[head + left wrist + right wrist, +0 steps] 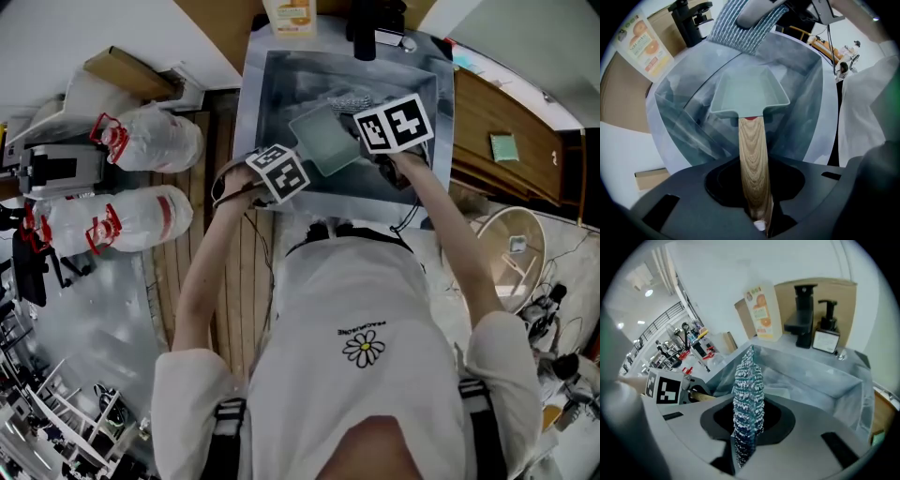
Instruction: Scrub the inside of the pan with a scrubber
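The left tongs (758, 211) were closed partway, clamped on the wooden handle (753, 159) of the pale green square pan (749, 96). They held the pan inside the grey sink (811, 93). The right tongs (743, 446) gripped a knitted teal-and-white scrubber (747, 399), standing on edge between their jaws above the pan's far rim. Whether the scrubber touched the pan could not be told.
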Demonstrator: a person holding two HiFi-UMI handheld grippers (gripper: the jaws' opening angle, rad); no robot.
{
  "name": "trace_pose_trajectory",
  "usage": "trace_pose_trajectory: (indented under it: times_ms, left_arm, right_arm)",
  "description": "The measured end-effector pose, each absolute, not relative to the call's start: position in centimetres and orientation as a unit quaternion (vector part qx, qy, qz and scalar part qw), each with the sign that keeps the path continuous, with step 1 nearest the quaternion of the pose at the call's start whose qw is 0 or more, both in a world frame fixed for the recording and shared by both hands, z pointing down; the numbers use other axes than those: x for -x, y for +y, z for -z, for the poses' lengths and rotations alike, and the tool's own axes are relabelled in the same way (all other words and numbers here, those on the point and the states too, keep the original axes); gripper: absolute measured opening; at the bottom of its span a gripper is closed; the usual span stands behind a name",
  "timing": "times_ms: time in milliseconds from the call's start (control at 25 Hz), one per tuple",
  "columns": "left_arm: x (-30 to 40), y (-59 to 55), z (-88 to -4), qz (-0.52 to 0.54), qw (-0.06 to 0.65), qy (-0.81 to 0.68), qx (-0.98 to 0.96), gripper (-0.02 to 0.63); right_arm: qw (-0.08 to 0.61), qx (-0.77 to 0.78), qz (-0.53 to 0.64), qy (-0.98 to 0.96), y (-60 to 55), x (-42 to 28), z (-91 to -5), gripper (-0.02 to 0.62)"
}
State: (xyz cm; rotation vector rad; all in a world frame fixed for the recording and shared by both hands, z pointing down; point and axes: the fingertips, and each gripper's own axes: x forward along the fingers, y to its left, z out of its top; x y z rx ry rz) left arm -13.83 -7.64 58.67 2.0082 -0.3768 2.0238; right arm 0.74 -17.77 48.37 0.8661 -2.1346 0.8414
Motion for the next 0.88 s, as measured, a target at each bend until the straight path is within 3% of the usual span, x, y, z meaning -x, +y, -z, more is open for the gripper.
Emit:
trace_pose_trajectory:
  times_ms: [440,880]
  left_arm:
    - [13.8,-7.6,-58.8,-0.708,0.138,-0.125,-0.681,0.112]
    - [13.1,-8.0,-59.3,-0.717,0.142,-0.120,-0.672,0.112]
  right_arm:
    - [0.244,-0.477,-0.198,-0.821,-12.6,-4.8,-43.9,0.060]
    - [0.221,-0.498,-0.200,-0.815,-11.7,-6.8,-42.8,0.060]
